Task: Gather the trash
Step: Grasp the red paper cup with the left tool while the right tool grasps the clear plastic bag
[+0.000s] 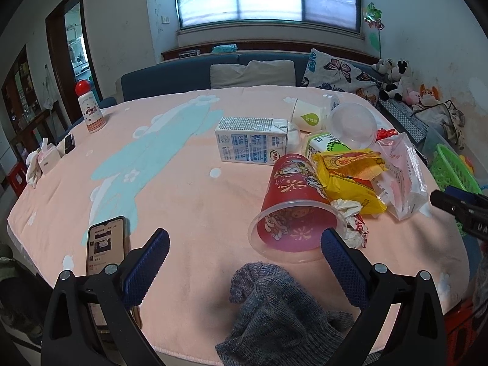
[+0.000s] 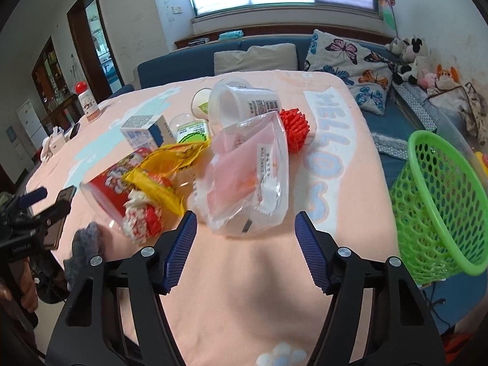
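Observation:
A pile of trash lies on the pink blanket (image 1: pixel 189 201): a red plastic cup (image 1: pixel 292 210) on its side, a yellow wrapper (image 1: pixel 350 180), a clear plastic bag (image 2: pixel 250 180), a milk carton (image 1: pixel 251 140), a clear tub (image 2: pixel 241 103), a crumpled red-white wrapper (image 2: pixel 141 216). My left gripper (image 1: pixel 245 238) is open, its right fingertip near the cup's rim. My right gripper (image 2: pixel 245 224) is open, just before the clear bag. A green mesh basket (image 2: pixel 442 201) stands at the right.
A grey knitted cloth (image 1: pixel 274 311) lies under the left gripper. A phone (image 1: pixel 105 244) lies at the near left edge. A red-capped bottle (image 1: pixel 90 106) and a small white box (image 1: pixel 47 158) stand far left. A blue sofa (image 2: pixel 265 55) with cushions is behind.

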Demonstrator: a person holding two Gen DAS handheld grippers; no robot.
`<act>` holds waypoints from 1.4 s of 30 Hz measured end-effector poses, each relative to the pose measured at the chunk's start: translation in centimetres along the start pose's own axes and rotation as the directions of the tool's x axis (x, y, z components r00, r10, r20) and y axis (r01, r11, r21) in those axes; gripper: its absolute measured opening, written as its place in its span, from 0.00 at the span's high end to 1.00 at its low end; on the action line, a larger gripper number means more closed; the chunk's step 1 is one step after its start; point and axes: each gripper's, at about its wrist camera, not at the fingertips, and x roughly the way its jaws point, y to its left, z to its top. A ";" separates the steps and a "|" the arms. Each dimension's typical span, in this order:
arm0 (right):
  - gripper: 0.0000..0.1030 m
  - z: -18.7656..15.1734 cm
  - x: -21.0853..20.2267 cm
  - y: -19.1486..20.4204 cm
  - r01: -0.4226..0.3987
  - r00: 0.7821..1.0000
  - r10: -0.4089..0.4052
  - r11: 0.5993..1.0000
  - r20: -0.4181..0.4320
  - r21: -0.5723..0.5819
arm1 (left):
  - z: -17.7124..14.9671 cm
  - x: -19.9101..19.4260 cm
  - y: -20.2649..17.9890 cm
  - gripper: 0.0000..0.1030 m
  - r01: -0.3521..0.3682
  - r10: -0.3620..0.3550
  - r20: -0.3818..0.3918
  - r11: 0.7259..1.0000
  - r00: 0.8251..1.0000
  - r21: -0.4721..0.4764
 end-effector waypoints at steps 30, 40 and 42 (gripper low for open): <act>0.29 3.4 6.9 -1.2 -0.048 0.995 0.050 0.998 -0.085 0.032 | 1.1 8.0 0.0 0.68 0.109 -0.103 -0.120 0.993 0.987 0.043; 0.49 2.9 6.7 -1.5 -0.044 0.996 0.047 0.998 -0.082 0.040 | 1.0 8.1 -0.5 0.89 0.127 -0.123 -0.114 0.991 0.986 0.035; 0.51 2.8 6.3 -1.6 -0.043 0.996 0.046 0.998 -0.073 0.041 | 1.0 7.8 -0.4 0.92 0.129 -0.125 -0.105 0.991 0.987 0.028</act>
